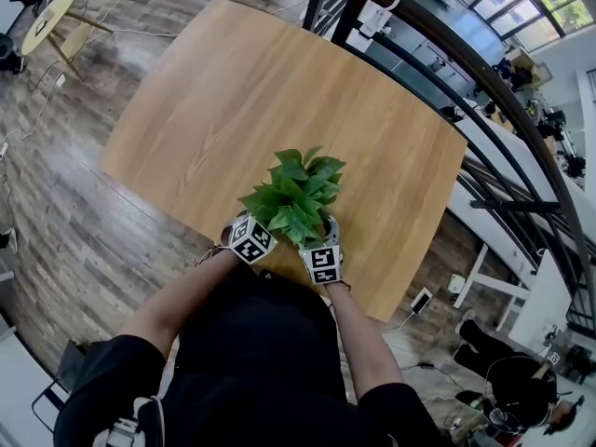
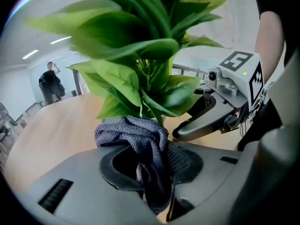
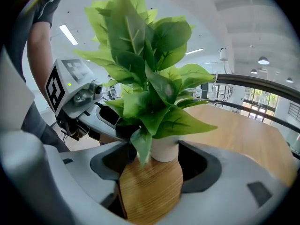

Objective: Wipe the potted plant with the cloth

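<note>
Closest to my lens, the left gripper [image 2: 154, 159] is clamping a bunched grey cloth [image 2: 136, 135] between its closed jaws. The wad is sitting right under the lowest leaves of the plant [image 2: 140, 64]. Through the right gripper view I am seeing the right gripper [image 3: 156, 146] with its jaws spread. The white pot [image 3: 165, 149] is standing between their tips. The right jaw is lying against the pot's side, while a drooping leaf is hiding the gap on the left, so I cannot tell whether it is squeezing. From the head view, the plant is standing upright near the near edge of the wooden table [image 1: 233, 91], with one gripper just beside it on each side. A dark railing [image 1: 438, 45] is curving along the table's far right.
</note>
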